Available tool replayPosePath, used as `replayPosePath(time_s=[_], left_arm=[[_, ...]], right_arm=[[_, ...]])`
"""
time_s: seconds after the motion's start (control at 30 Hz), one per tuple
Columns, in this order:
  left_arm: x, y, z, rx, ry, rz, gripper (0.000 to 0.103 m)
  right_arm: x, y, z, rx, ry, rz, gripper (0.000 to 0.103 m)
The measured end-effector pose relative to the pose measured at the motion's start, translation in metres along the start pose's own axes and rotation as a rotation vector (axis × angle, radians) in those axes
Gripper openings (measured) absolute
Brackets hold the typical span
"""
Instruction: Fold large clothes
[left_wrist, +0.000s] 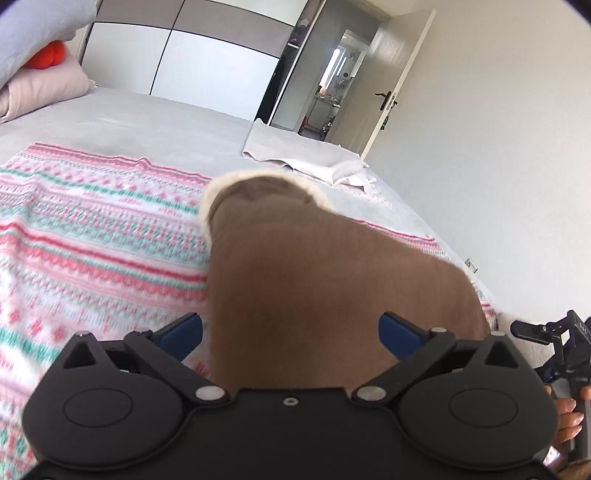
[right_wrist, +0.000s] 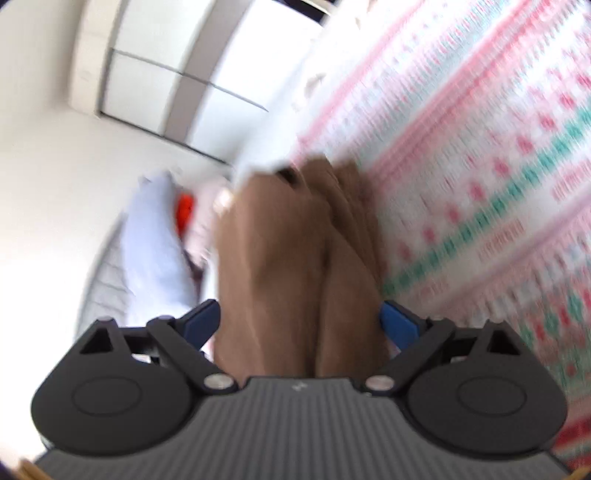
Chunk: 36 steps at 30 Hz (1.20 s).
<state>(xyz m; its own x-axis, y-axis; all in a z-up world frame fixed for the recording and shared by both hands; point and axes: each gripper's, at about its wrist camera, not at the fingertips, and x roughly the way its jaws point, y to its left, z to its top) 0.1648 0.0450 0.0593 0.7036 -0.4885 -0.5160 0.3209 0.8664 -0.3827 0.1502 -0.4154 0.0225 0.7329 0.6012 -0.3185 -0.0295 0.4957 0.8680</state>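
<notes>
**Brown garment draped across both spread tools**

My left tool (left_wrist: 290, 332) stands wide, its blue pads (left_wrist: 184, 330) well apart, and the brown garment (left_wrist: 317, 280) passes between them without either pad pressing on it; I judge it released, the cloth only draped over the tool body. Its fleecy cream edge (left_wrist: 214, 188) hangs out over the patterned blanket (left_wrist: 92, 229) on the bed (left_wrist: 155, 118). My right tool (right_wrist: 299, 321) is spread as well. The same brown garment (right_wrist: 291, 258) bunches in thick folds between its pads (right_wrist: 397, 325), and the cloth seems to brush the right pad, but that view is blurred and I see no squeeze, so I take it as released too.

The risks as I judge them: with neither tool clenched, the garment can slide off and land in a heap on the blanket, spoiling any straight fold line. The bunched folds on the right could catch on a pad or linkage and drag the cloth askew. If I close again blindly, I may pinch several layers, or the blanket underneath. The folded white towel (left_wrist: 314, 158) at the bed's far corner is well apart and unlikely to interfere.
</notes>
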Motion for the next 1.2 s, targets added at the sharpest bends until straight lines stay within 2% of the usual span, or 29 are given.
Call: replayPosePath(time_s=[0.03, 0.07, 0.1, 0.13, 0.2, 0.27, 0.33, 0.4, 0.43, 0.47, 0.5, 0.53, 0.57, 0.6, 0.67, 0.77, 0.83, 0.9, 1.0, 1.07, 1.13, 1.2], left_arm=[[0.009, -0.001, 0.006, -0.005, 0.001, -0.005, 0.102], [0.016, -0.003, 0.012, -0.012, 0.001, -0.010, 0.102], [0.025, -0.003, 0.021, -0.017, -0.001, -0.013, 0.102], [0.032, -0.005, 0.026, -0.018, -0.007, -0.014, 0.102], [0.040, -0.008, 0.032, 0.003, -0.032, -0.010, 0.102], [0.039, -0.015, 0.034, 0.038, -0.087, -0.026, 0.100], [0.046, -0.019, 0.034, 0.071, -0.154, -0.072, 0.100], [0.054, -0.023, 0.031, 0.115, -0.193, -0.100, 0.100], [0.062, -0.025, 0.029, 0.149, -0.196, -0.088, 0.100], [0.075, -0.027, 0.026, 0.182, -0.171, -0.049, 0.100], [0.091, -0.026, 0.026, 0.178, -0.102, 0.014, 0.100], [0.110, -0.018, 0.026, 0.129, -0.029, 0.064, 0.100], [0.121, -0.013, 0.025, 0.109, 0.002, 0.089, 0.102], [0.126, -0.013, 0.025, 0.118, 0.012, 0.108, 0.102], [0.119, -0.016, 0.029, 0.130, -0.002, 0.113, 0.102], [0.097, -0.019, 0.035, 0.155, -0.059, 0.084, 0.100], [0.089, -0.020, 0.039, 0.181, -0.093, 0.087, 0.100], [0.092, -0.023, 0.046, 0.227, -0.117, 0.122, 0.100], [0.106, -0.026, 0.050, 0.291, -0.129, 0.192, 0.100], [0.118, -0.023, 0.052, 0.302, -0.110, 0.203, 0.100], [0.130, -0.023, 0.051, 0.306, -0.086, 0.212, 0.100], [0.142, -0.017, 0.052, 0.279, -0.051, 0.215, 0.100]], right_arm=[[0.001, -0.002, 0.007, 0.003, -0.021, 0.022, 0.093], [0.009, -0.002, 0.015, 0.009, -0.039, 0.041, 0.086], [0.019, -0.003, 0.020, 0.020, -0.056, 0.055, 0.074], [0.029, -0.002, 0.020, 0.035, -0.067, 0.057, 0.069], [0.056, -0.001, 0.026, 0.036, -0.081, 0.028, 0.042], [0.082, 0.011, 0.018, -0.020, -0.059, 0.023, 0.035], [0.081, 0.019, 0.014, -0.077, -0.030, 0.127, 0.030], [0.082, 0.026, 0.018, -0.134, -0.025, 0.190, 0.029], [0.078, 0.024, 0.021, -0.144, -0.031, 0.174, 0.029], [0.079, 0.018, 0.026, -0.133, -0.033, 0.120, 0.029], [0.081, 0.006, 0.029, -0.113, -0.031, 0.039, 0.035], [0.083, -0.007, 0.032, -0.084, -0.024, -0.031, 0.038], [0.087, -0.022, 0.033, -0.037, -0.014, -0.034, 0.037], [0.087, -0.034, 0.033, 0.011, -0.014, 0.005, 0.037], [0.079, -0.034, 0.037, 0.043, -0.030, 0.013, 0.041], [0.057, 0.000, 0.038, -0.059, -0.110, -0.069, 0.043], [0.044, 0.030, 0.034, -0.078, -0.156, -0.122, 0.044], [0.045, 0.065, 0.022, -0.153, -0.205, -0.184, 0.044], [0.066, 0.105, -0.007, -0.277, -0.311, -0.214, 0.045], [0.075, 0.123, -0.022, -0.362, -0.367, -0.320, 0.046], [0.079, 0.132, -0.031, -0.442, -0.493, -0.539, 0.047], [0.080, 0.127, -0.033, -0.503, -0.602, -0.664, 0.048]])
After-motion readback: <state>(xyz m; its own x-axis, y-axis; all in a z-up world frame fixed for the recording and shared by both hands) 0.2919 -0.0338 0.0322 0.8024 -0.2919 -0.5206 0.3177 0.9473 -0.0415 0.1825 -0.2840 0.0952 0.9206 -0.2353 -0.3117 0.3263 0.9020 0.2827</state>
